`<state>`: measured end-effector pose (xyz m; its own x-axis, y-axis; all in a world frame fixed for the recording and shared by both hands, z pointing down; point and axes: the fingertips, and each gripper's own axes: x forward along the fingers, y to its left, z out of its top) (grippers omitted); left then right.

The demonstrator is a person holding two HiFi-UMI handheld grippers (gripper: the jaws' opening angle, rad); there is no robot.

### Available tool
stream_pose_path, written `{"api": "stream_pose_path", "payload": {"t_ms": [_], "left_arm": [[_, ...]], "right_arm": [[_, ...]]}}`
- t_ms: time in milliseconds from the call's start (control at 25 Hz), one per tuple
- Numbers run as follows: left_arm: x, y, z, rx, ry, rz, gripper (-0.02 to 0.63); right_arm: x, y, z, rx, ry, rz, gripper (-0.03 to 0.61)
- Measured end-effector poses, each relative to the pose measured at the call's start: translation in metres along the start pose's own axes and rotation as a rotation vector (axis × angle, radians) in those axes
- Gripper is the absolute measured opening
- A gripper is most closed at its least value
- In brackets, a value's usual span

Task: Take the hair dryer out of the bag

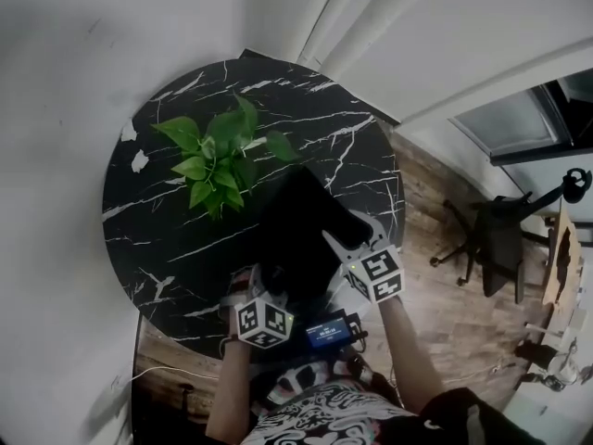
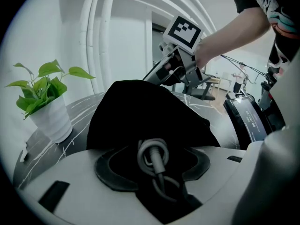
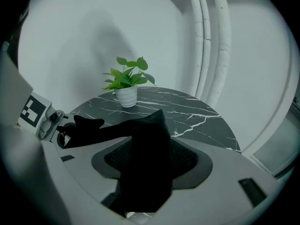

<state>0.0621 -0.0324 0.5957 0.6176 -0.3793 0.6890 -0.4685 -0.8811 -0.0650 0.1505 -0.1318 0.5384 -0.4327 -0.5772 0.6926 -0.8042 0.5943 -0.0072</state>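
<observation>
1. One round table (image 1: pixel 167 239) of black marble with white veins stands in a corner of white wall, over a wooden floor (image 1: pixel 435 248).
2. Two white pipes (image 3: pixel 211 41) run up the wall behind it, and one dark office chair (image 1: pixel 491 239) stands well apart on the floor to my right.
3. One green plant (image 1: pixel 218 156) in a white pot (image 2: pixel 51 118) stands upright on the far half of the table.
4. One black bag (image 1: pixel 296 230) lies at the near side of the table, between the plant and me, humped up in the middle.
5. Two grippers are at work, one in each of my hands. My left gripper (image 2: pixel 154 170) pinches the near end of the bag, with dark cloth bunched between its jaws.
6. My right gripper (image 3: pixel 150 172) has its jaws spread wide. A fold of the bag hangs between them, but the pads do not press on it.
7. One looped grey cord (image 2: pixel 152 156) shows at the bag's near end, right between my left jaws. It may be the hair dryer's cable, though I cannot be sure; the hair dryer itself is out of sight, with only that cord showing.
8. One small device with a lit screen (image 1: pixel 329 330) sits close to my body, between my arms.
</observation>
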Motion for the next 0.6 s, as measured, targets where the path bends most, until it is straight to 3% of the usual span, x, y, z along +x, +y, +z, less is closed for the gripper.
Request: {"api": "stream_pose_path", "payload": {"t_ms": [320, 480, 600], "left_arm": [[0.001, -0.001, -0.001, 0.012, -0.004, -0.004, 0.213], [0.002, 0.0, 0.0, 0.001, -0.002, -0.007, 0.216], [0.003, 0.001, 0.0, -0.003, 0.0, -0.011, 0.216]], "right_arm": [[0.007, -0.003, -0.002, -0.033, 0.008, -0.01, 0.204], [0.002, -0.012, 0.002, 0.063, -0.016, 0.017, 0.201], [-0.002, -0.024, 0.006, 0.125, -0.051, 0.031, 0.058]]}}
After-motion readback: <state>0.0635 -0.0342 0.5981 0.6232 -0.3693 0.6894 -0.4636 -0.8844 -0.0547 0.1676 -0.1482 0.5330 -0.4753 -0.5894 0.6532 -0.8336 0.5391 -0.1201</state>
